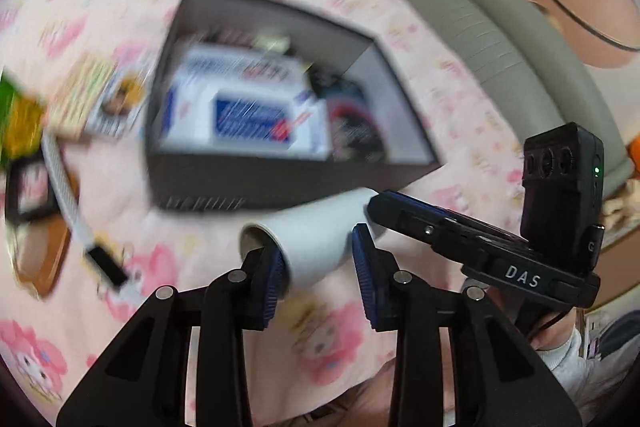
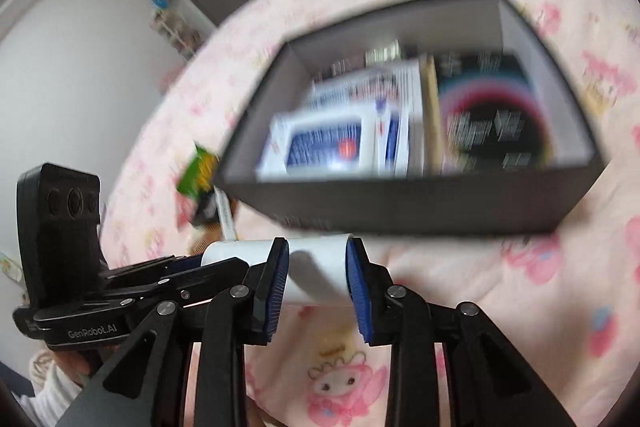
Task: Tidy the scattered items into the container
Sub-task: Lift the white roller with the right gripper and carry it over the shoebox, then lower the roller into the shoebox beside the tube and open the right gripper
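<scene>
We are holding a white tube (image 1: 320, 239) at both ends: the left gripper (image 1: 318, 275) is closing its blue pads around the open end, and the right gripper (image 2: 318, 285) is clamping the other end, each narrowed to the tube's width. The tube is hovering just in front of the near wall of the dark box (image 1: 256, 179), which is sitting on a pink printed blanket (image 1: 328, 343). We are judging this as the carrying step, with the next move calling for a lift over that wall and a release into free space beside the blue-and-white packets (image 1: 248, 111) and black packet (image 2: 492, 115) lying inside. Left of the box, a green packet (image 1: 12, 107), a card (image 1: 116, 99) and a white strap (image 1: 64, 199) are lying outside. Motion blur is smearing every label, and we cannot tell how much room the box is offering.
</scene>
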